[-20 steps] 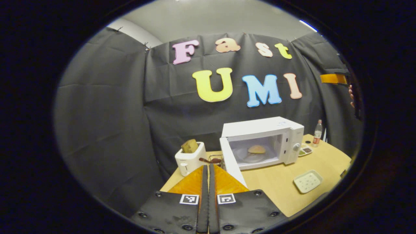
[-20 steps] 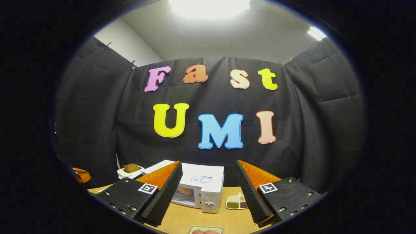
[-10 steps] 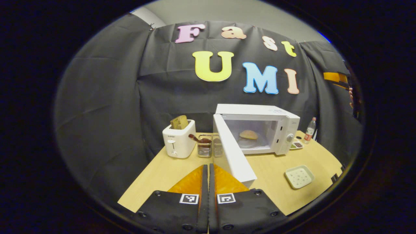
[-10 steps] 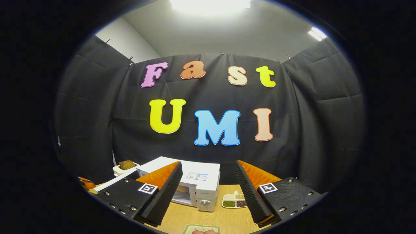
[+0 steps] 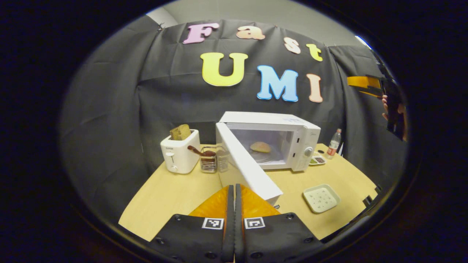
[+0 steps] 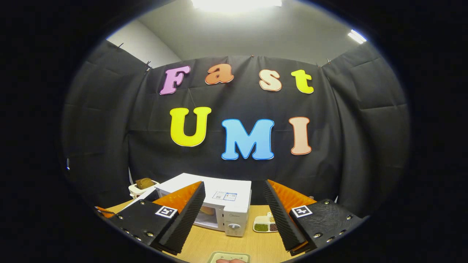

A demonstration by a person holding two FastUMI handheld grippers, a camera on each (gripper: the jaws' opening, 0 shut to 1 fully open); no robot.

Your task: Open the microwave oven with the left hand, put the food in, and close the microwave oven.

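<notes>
Item: microwave on counter, door open, food inside. My left gripper, clenched empty, has dropped nearer the door (closing comes next). Right gripper: released, empty.

Toaster, bottle, empty tray.

The left gripper hangs low over the near edge of the table, jaws pressed together with nothing between them. Just ahead, the white microwave oven stands with its door swung wide toward the camera. A bun lies on the turntable inside. A toaster holding 1 slice stands to the left, a square dish to the right.
</notes>
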